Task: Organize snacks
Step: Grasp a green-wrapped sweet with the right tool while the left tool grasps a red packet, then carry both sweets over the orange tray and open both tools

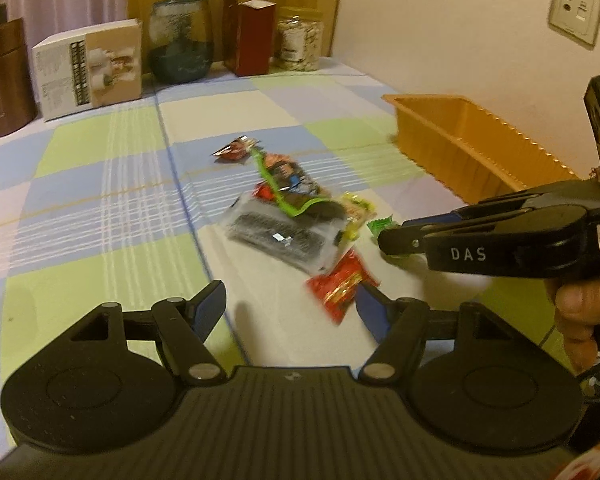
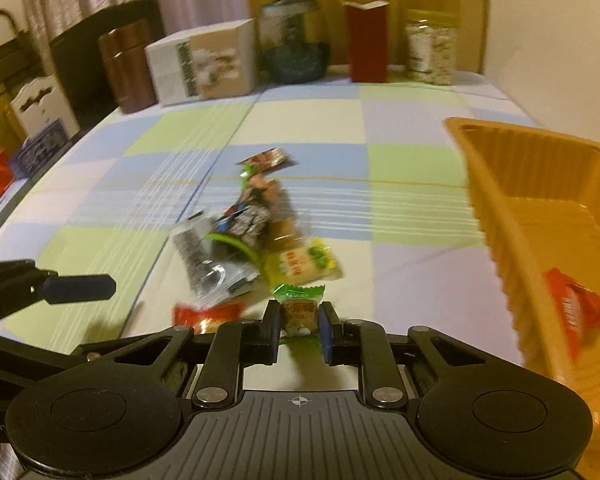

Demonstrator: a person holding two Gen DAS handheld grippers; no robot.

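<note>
The left tool [image 1: 290, 306] is wide open and holds nothing. It hangs low over the checked bench [image 1: 100, 208], near a red snack bag [image 1: 340, 284]. Just past it lies the snack pile [image 1: 288, 208], with a dark packet [image 1: 276, 236] and a yellow packet [image 2: 306, 264]; the pile is blurry, so the rest is hard to tell.

To the right, the right tool [image 2: 299, 330] is pinched narrow around a small green-wrapped candy [image 2: 299, 304]. Farther right stands the orange tray [image 1: 460, 136], with one red snack [image 2: 576, 308] inside it, at its near end.
</note>
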